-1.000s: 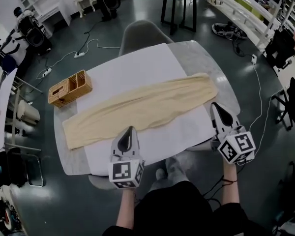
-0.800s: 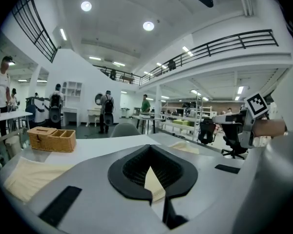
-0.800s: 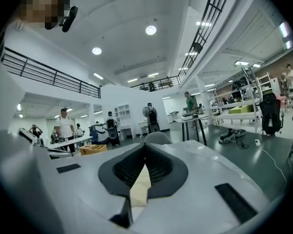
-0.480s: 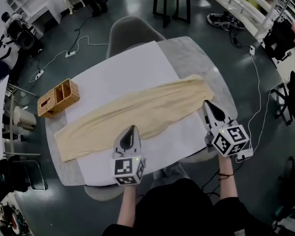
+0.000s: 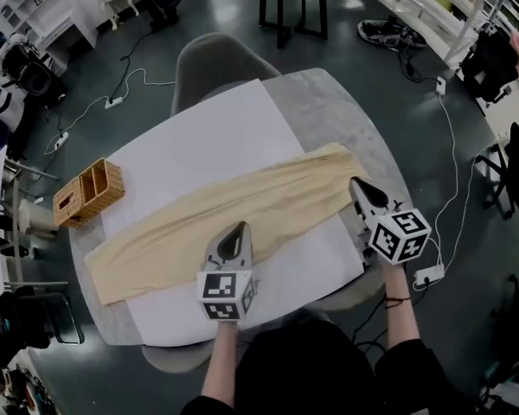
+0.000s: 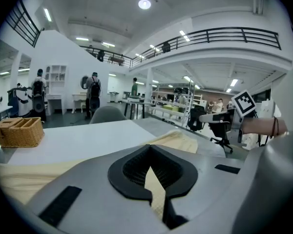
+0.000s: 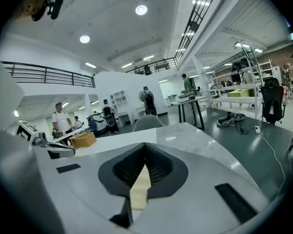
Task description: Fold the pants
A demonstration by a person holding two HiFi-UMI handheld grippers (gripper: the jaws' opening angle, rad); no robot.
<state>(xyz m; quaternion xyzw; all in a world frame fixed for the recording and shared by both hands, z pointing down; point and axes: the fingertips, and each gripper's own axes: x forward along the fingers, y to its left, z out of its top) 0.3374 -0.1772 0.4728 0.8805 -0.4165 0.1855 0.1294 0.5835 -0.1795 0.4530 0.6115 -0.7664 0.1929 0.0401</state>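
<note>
A round, grey, stone-patterned tabletop carries everything. Most of it is covered by a large white sheet, which probably serves as a clean, flat work surface.

The long, cream-coloured cloth pants lie stretched across the sheet. They run on a slant from the near left edge of the tabletop to the far right. The legs appear to be laid one over the other, so one lengthwise fold seems already made. The wider end, likely the waist, rests on the right. The narrow end just overhangs the sheet on the left.

A small, brown wicker basket with compartments sits at the left rim, apart from the cloth and out of the way of folding.

The left tongs hover over the near edge of the pants, about midway along. Their jaws are pressed together, leaving only a sliver through which cream fabric shows beyond them. The right tongs sit at the wide end, also closed and holding nothing.

Judging by this spread, the two are lining up to take hold at two points. Both will need to open before they can grasp the cloth.
</note>
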